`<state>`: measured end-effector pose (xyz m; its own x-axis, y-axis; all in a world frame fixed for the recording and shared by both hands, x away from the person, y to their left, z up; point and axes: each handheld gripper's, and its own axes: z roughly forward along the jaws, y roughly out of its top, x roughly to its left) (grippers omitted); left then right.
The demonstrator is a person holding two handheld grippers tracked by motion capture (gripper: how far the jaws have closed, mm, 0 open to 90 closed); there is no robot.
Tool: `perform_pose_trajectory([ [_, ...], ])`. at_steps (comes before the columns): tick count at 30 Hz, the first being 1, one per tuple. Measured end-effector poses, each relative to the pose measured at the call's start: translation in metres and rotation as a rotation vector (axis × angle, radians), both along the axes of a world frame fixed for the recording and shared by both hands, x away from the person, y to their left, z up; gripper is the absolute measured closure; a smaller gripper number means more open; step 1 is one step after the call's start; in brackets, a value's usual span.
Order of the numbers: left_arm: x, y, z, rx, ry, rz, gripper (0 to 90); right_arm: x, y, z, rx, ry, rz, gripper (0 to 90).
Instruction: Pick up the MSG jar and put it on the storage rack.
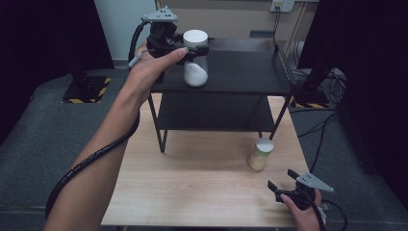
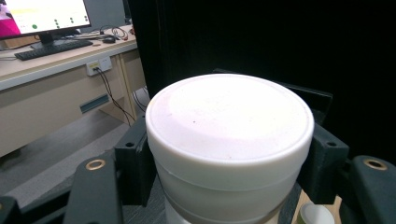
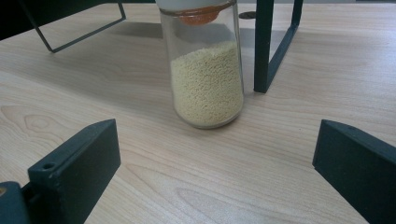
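A glass jar (image 1: pixel 196 60) with a white lid (image 2: pixel 229 121) and white powder inside stands on the top level of a black shelf (image 1: pixel 245 72). My left gripper (image 1: pixel 192 49) is shut on this jar just under its lid, the jaws pressing from both sides. A second jar (image 1: pixel 260 154), holding yellow grains (image 3: pixel 208 84) under a white lid, stands on the wooden table (image 1: pixel 192 187) by the shelf's front right leg (image 3: pixel 264 46). My right gripper (image 1: pixel 284 180) rests low at the table's front right, open, with the grain jar a short way ahead of its jaws.
The shelf has a lower level (image 1: pixel 211 113) and thin metal legs. Cables (image 1: pixel 327 120) lie on the grey floor to the right. A desk with a monitor (image 2: pixel 46 16) and keyboard stands in the background of the left gripper view.
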<state>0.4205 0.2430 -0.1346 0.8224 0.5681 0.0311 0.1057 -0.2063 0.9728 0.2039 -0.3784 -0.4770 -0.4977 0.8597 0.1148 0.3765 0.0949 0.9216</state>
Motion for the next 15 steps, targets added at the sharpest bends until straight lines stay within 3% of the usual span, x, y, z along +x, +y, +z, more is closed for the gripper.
perform_pose_trajectory([
  [7, -0.002, -0.002, 0.001, 0.02, -0.014, 0.003, 30.0, 0.0, -0.001, 0.0, -0.002, -0.002, 0.001, 1.3],
  [10, -0.005, -0.003, 0.0, 0.019, -0.03, 0.003, 16.8, 0.0, -0.001, 0.0, -0.001, -0.001, -0.001, 1.3],
  [12, -0.012, -0.006, 0.001, 0.044, -0.054, 0.04, 6.8, -0.001, -0.001, 0.001, -0.001, -0.001, -0.001, 1.3],
  [15, -0.015, -0.006, 0.003, 0.065, -0.058, 0.057, 1.2, -0.001, -0.001, 0.001, -0.001, -0.004, -0.003, 1.3],
])
